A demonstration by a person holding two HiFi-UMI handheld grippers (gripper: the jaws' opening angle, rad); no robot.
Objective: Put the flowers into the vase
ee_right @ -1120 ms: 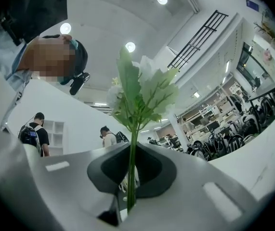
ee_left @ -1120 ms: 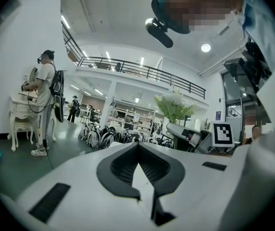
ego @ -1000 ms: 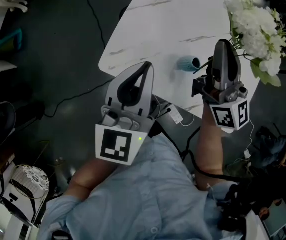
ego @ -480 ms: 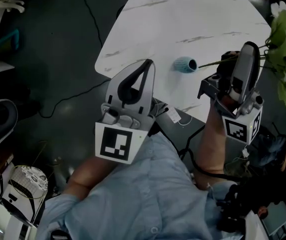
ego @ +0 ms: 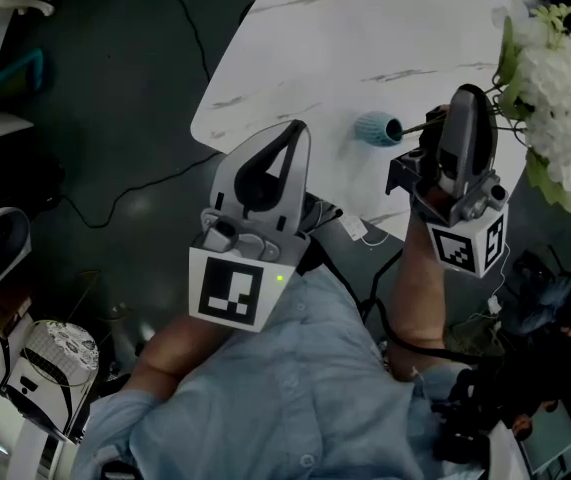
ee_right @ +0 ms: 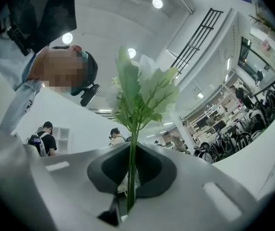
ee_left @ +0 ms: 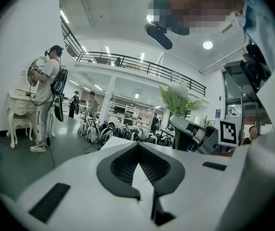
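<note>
Right claw (ego: 465, 98) clamped on the stem of the white flowers (ego: 555, 98), held over the desk (ego: 365, 28); stem end near the mouth of the teal vase (ego: 377, 128), insertion still to do. Left claw (ego: 290, 133) closed, empty

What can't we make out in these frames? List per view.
- Head view: the flowers run off the right edge, so the bunch is cut.
- Head view: the stem end by the vase mouth is small and dark; inside or not, cannot tell.
- Head view: the right gripper covers its own grip on the stem.
- Left gripper view: the left gripper hides most of the table; no vase shows.
</note>
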